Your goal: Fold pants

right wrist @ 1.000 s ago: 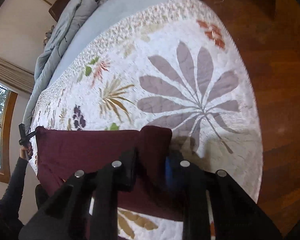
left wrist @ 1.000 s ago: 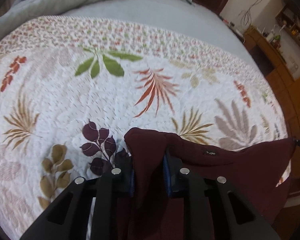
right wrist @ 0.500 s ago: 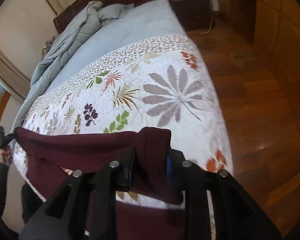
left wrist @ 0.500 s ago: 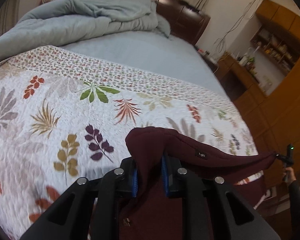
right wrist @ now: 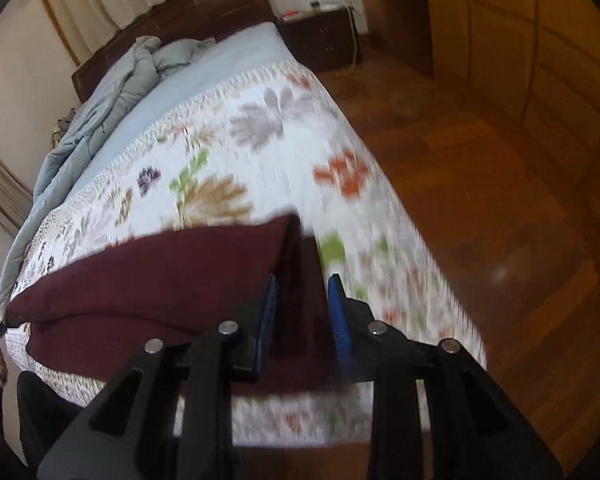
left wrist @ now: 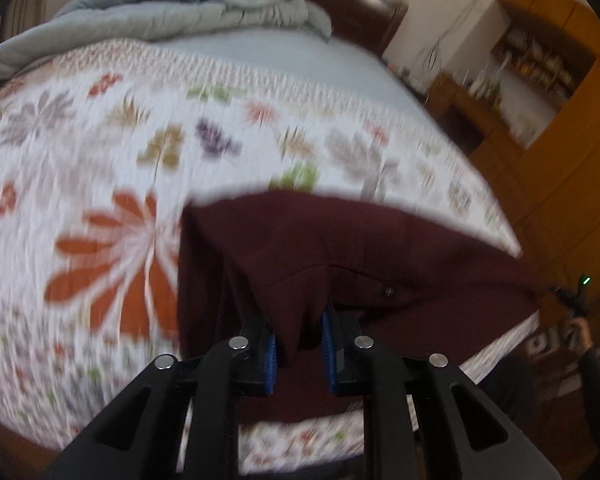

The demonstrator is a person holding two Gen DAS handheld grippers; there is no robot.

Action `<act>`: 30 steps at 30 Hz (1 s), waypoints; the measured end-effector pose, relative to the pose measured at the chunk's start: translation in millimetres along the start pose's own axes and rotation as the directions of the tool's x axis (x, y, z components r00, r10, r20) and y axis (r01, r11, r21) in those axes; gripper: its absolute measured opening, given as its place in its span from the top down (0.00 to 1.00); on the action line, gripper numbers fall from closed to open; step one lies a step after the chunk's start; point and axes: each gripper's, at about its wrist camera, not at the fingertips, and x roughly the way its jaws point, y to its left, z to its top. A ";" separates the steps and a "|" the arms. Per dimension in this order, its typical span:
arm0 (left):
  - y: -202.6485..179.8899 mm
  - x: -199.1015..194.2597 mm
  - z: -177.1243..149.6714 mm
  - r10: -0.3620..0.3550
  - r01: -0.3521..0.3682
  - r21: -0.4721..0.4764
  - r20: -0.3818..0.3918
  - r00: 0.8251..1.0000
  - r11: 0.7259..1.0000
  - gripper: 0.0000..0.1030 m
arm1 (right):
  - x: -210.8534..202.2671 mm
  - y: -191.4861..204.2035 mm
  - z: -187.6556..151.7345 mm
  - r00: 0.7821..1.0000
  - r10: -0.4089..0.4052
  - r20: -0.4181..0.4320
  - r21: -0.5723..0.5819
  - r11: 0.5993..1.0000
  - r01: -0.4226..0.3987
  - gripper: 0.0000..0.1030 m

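Both grippers clamp maroon pants (left wrist: pixel 380 248) above quilt (left wrist: pixel 100 160)

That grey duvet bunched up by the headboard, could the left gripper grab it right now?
Probably not. The left gripper is shut on the maroon pants, and the grey duvet lies far across the floral quilt.

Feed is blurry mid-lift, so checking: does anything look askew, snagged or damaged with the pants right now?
Nothing stands out. The maroon fabric pants hang stretched between the left gripper and right gripper, above the floral quilted bedspread. No tear or snag shows, though motion blur hides fine detail.
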 end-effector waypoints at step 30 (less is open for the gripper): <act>16.4 25.1 -48.4 -0.127 0.122 -0.660 0.041 0.991 0.741 0.15 | 65.0 3.5 -40.5 0.915 0.372 0.156 0.639 0.668 -0.381 0.26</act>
